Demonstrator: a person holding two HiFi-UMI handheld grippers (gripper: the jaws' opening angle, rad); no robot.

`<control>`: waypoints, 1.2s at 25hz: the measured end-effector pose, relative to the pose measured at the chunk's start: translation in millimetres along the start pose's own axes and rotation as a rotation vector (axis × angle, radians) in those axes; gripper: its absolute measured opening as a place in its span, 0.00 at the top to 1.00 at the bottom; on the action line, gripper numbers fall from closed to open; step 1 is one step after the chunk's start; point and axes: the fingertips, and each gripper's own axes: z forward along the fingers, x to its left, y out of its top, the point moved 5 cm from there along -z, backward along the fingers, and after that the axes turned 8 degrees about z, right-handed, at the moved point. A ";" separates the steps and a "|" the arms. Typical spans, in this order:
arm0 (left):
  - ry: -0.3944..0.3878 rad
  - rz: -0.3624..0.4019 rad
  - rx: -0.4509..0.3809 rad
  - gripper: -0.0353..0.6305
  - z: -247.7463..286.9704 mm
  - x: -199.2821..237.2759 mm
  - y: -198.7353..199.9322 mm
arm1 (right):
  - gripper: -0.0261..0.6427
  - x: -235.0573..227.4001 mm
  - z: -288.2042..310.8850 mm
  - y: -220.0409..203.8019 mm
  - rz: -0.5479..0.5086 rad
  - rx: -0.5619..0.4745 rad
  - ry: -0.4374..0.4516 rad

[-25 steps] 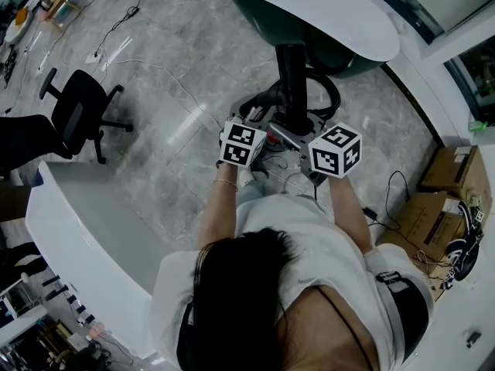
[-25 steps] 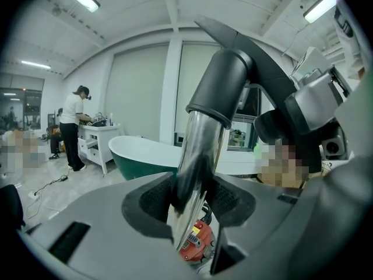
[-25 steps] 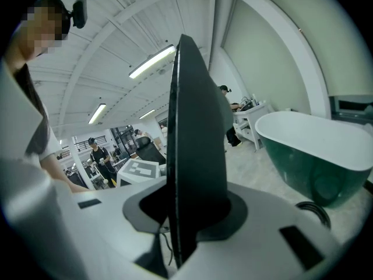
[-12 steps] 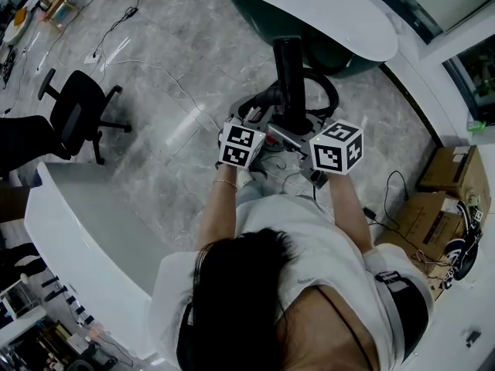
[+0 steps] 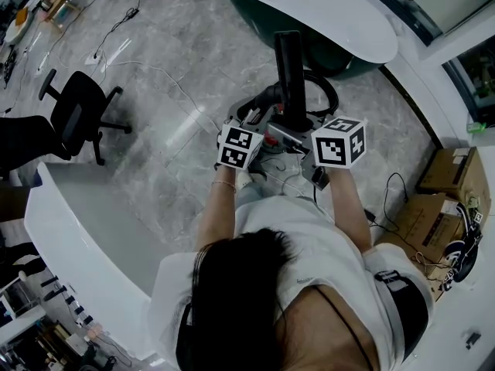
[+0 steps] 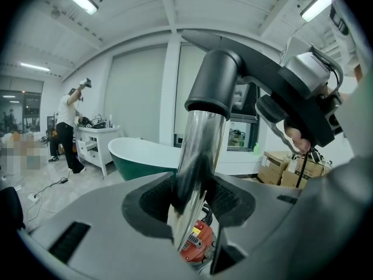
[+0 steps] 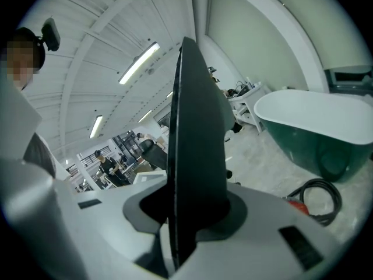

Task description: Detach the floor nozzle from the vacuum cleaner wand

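While the person stands over the vacuum cleaner, the left gripper [image 6: 191,203] has its fingers pinched on the shiny chrome metal wand [image 6: 197,150], whose tube runs upright through the notch between the pads. Right above that grip, a dark grey plastic collar [image 6: 214,86] caps the wand. From the collar the black plastic floor nozzle [image 7: 195,139] carries on upward, joined to the wand and not yet off. The right gripper [image 7: 185,217] sits just to the right of the wand, its fingers clamped on the nozzle's thin black edge, which fills the gap between them. Below the gripped part of the wand, a red plastic piece [image 6: 195,245] with a small label shows. Beyond the wand, a black hose [image 5: 323,91] lies looped on the grey marbled floor [image 5: 178,68], and farther beyond stands a white bathtub with a dark green underside [image 5: 332,18]. Well to the left of the wand is a black office chair [image 5: 76,114]. Well to the wand's right, two brown cardboard boxes [image 5: 448,178] rest by the wall.
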 end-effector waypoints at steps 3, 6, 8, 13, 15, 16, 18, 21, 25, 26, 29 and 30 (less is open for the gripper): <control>0.001 0.000 0.001 0.70 0.0 -0.8 2.4 | 0.80 1.9 -4.0 7.4 -0.014 -0.022 0.008; 0.002 0.002 0.007 0.70 -0.2 -2.2 3.0 | 0.80 3.2 -5.6 12.0 -0.032 -0.027 0.004; 0.001 0.001 0.008 0.70 -1.1 -2.3 2.2 | 0.80 6.0 -6.6 12.3 -0.037 -0.034 0.007; 0.001 -0.004 0.005 0.70 -3.3 0.5 1.3 | 0.80 14.2 -9.0 19.7 -0.054 -0.059 0.019; 0.002 -0.005 0.004 0.70 -4.2 0.7 1.2 | 0.80 18.0 -11.4 22.9 -0.062 -0.073 0.025; 0.004 -0.006 0.003 0.70 -4.2 0.8 1.5 | 0.80 19.5 -12.9 24.6 -0.068 -0.079 0.027; 0.010 -0.011 0.004 0.70 -3.7 0.8 2.0 | 0.80 21.4 -16.1 27.8 -0.077 -0.089 0.029; 0.017 -0.013 0.007 0.70 -3.1 -0.1 1.6 | 0.80 22.9 -21.4 30.3 -0.083 -0.102 0.030; 0.023 -0.026 0.003 0.70 -2.2 0.7 1.7 | 0.80 23.9 -26.7 34.3 -0.090 -0.121 0.032; 0.027 -0.036 0.003 0.70 -2.7 0.8 1.6 | 0.80 23.9 -27.7 34.7 -0.092 -0.123 0.032; 0.037 -0.036 0.015 0.68 -4.8 -1.1 2.4 | 0.80 23.6 -32.0 34.9 -0.092 -0.130 0.033; 0.034 -0.032 0.018 0.67 -4.5 -2.3 2.8 | 0.80 22.8 -33.8 35.0 -0.093 -0.134 0.032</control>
